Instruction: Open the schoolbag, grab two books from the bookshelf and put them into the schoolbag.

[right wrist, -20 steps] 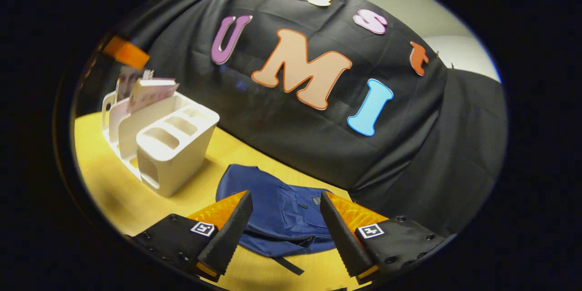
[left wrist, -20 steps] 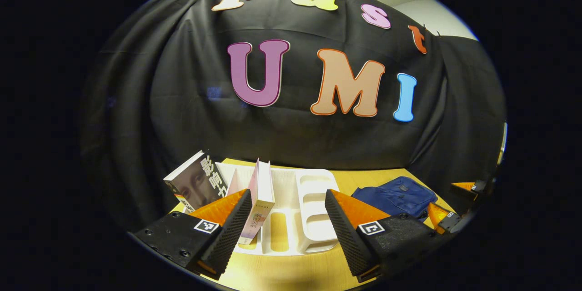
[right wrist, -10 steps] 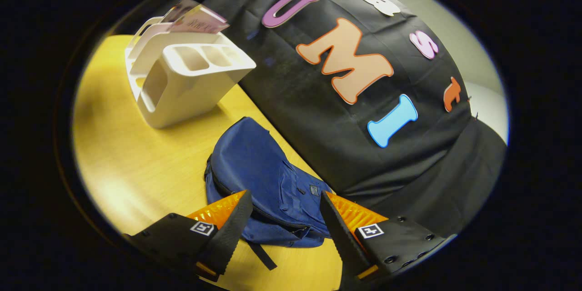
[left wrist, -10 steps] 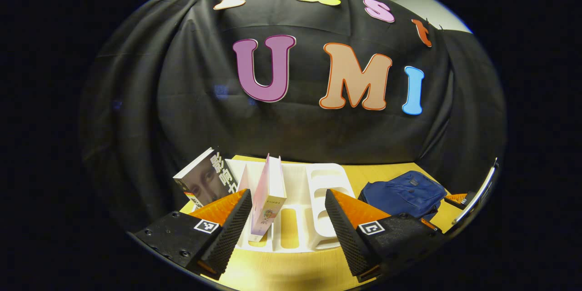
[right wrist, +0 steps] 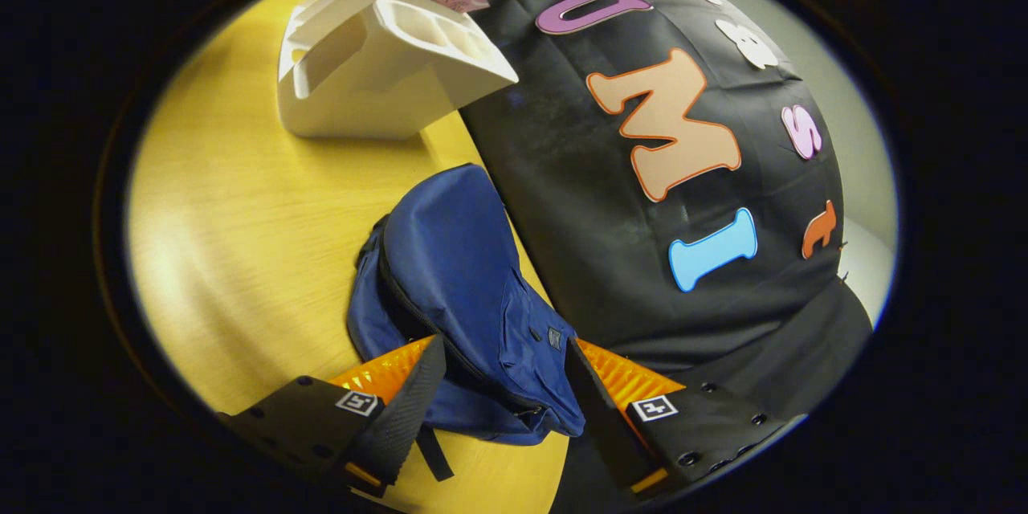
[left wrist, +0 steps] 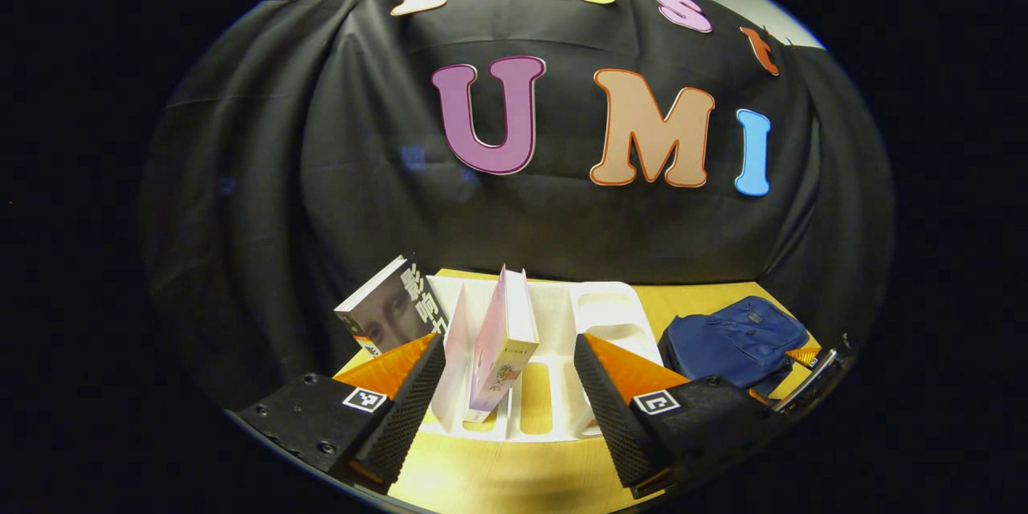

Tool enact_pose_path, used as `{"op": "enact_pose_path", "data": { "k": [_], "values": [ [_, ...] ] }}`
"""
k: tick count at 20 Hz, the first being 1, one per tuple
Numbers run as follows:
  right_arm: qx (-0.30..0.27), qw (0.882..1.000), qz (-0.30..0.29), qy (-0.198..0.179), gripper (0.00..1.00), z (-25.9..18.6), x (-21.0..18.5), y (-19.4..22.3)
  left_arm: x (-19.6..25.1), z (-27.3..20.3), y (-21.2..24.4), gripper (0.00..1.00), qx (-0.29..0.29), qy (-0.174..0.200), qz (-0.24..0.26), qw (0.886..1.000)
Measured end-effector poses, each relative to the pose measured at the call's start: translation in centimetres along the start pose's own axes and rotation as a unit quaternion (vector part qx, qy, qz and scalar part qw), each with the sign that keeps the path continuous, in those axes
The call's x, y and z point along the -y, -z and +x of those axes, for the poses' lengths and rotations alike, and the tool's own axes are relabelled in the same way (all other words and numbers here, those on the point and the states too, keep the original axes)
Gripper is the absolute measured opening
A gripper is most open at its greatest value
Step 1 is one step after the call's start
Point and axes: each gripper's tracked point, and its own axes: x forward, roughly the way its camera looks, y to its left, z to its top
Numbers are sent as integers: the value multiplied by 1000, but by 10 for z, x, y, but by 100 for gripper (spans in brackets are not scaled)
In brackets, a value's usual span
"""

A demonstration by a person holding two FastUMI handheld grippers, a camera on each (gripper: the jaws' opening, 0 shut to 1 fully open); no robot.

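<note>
The left gripper is wide open and holds nothing, and it points at the white bookshelf on the yellow table, where a pink book stands in a slot and a dark book leans at the far left end. The right gripper is wide open too and holds nothing, and the blue schoolbag lies flat on the table with its near end between the two fingers. The bag's zip looks closed, and the bookshelf sits well apart from it.
</note>
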Motion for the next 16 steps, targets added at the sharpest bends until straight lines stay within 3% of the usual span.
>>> {"op": "enact_pose_path", "data": {
  "k": [6, 14, 16],
  "values": [
    [-9, 999, -43, -15, 89, 15, -17, 11, -16, -1, 4, 95, -6, -25, 8, 1000],
    [-18, 998, -53, -8, 88, 50, -8, 9, -21, -2, 9, 92, -14, -38, 5, 999],
    [-19, 998, -58, -13, 95, 58, -11, 8, -19, -2, 10, 95, -13, -37, 6, 999]
  ]
}}
